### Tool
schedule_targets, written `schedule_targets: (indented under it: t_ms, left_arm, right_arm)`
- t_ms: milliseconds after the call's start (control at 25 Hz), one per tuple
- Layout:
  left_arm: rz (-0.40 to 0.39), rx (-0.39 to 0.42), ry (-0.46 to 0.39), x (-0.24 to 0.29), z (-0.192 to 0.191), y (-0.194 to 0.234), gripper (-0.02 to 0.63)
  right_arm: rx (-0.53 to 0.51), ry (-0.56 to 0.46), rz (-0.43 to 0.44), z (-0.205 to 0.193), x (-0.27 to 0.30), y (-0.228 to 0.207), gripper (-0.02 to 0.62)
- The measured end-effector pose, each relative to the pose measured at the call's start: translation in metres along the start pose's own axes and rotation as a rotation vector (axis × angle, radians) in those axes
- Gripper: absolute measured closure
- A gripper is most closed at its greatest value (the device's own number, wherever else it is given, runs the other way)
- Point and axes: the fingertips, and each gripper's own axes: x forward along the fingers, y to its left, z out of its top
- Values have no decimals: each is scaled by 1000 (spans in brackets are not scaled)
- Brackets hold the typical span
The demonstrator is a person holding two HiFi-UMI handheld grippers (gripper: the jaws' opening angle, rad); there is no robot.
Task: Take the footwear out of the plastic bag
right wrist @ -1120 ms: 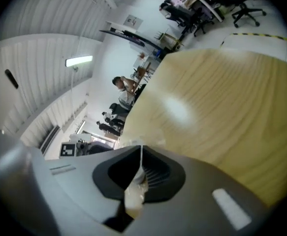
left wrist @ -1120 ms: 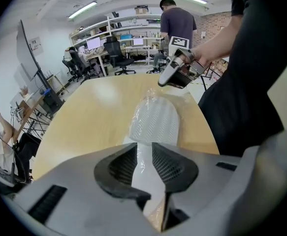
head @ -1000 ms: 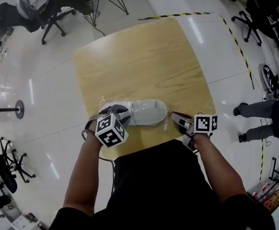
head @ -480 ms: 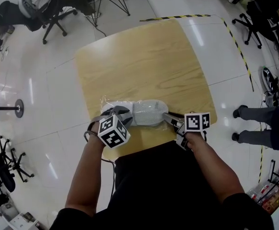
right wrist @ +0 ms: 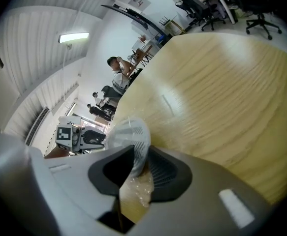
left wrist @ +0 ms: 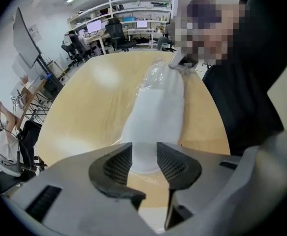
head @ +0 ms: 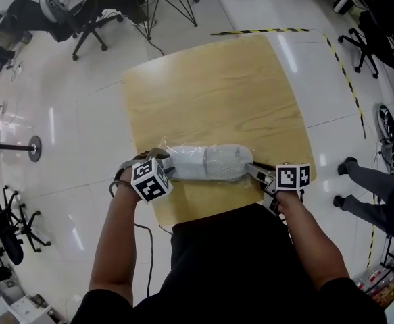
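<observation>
L gripper (left wrist: 144,154) pointed steeply down at the near part of the wooden table (head: 210,86). Its jaws had just been opening & stood wide apart, pads not pressing on anything. The rounded end of the white shoe (left wrist: 158,117) sat btwn the pads & just beyond the tips. From there the shoe ran straight away from the L gripper twd the R gripper (right wrist: 138,162). It lay inside the clear plastic bag (left wrist: 154,75), w/ film glinting & crinkled over the half farther from the L gripper.

R gripper came in low at the shoe's opposite, mesh end. Its jaws had just been opening too & stood part-way apart, w/ the mesh tip & a crumple of bag film btwn them. The tip lay against the pad on that view's R side, w/ a dark gap to the other pad, so no clamp.

Head view: both grippers sat at the table's near edge w/ the bagged shoe stretched btwn them. L gripper's marker cube (head: 149,179) sat behind its jaws, on the person's side.

Past the table & well apart from both grippers were a seated person (head: 51,2) on an office chair (head: 92,25). A standing person's legs (head: 369,179) showed off to the R gripper's side
</observation>
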Motion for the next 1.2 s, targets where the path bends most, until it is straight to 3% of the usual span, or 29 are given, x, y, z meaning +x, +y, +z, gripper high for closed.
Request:
schedule_targets:
  t_ms: [400,1200]
  left_arm:
    - [-27,-34,-28,3,0,2,468]
    - [-30,27,7,3,-7,5,540]
  right_arm:
    - [-14,-33,-4,10,-5,2,511]
    - [-21,-68,-68,23,-29,-14,509]
